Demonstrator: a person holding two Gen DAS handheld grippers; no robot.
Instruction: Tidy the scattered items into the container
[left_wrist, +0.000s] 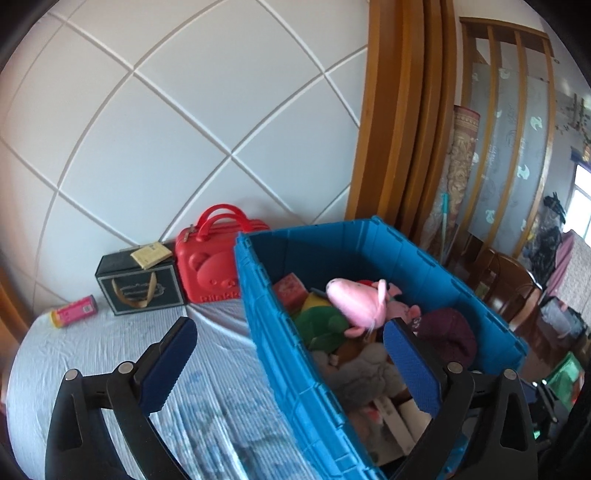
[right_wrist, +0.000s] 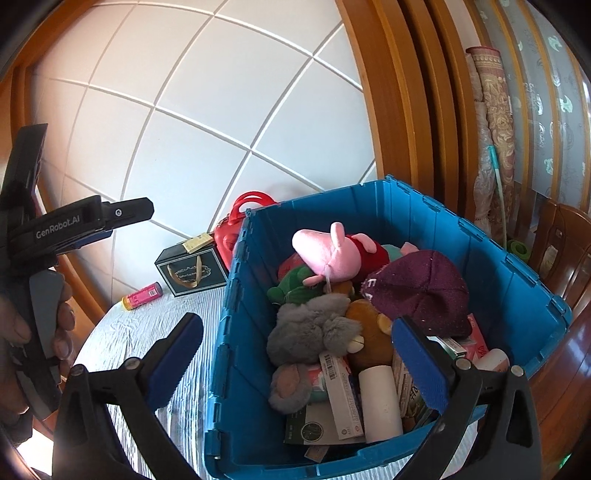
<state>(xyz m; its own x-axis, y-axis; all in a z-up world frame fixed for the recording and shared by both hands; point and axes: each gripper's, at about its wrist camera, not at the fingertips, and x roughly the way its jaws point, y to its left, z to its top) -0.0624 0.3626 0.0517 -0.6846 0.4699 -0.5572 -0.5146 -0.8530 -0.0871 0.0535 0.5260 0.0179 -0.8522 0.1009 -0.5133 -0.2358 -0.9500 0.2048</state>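
A blue plastic crate (left_wrist: 258, 295) (right_wrist: 236, 332) stands on the striped bedsheet (left_wrist: 207, 387), piled with a pink pig plush (right_wrist: 328, 254), a purple knit hat (right_wrist: 424, 288), a grey plush (right_wrist: 314, 328), a white roll (right_wrist: 380, 402) and boxes. My left gripper (left_wrist: 291, 365) is open and empty, straddling the crate's near wall. My right gripper (right_wrist: 299, 363) hangs open over the crate with nothing between its pads. A pink tube (left_wrist: 74, 312) (right_wrist: 142, 295) lies on the sheet at the far left.
A black gift box (left_wrist: 140, 288) with a yellow card and a red carry case (left_wrist: 207, 266) stand against the white panelled wall (left_wrist: 184, 129). A hand (right_wrist: 37, 325) holds the left gripper's body (right_wrist: 74, 225). Wooden door frame (left_wrist: 399, 110), rolled rug (right_wrist: 495, 129) and dark chairs (left_wrist: 509, 288) lie right.
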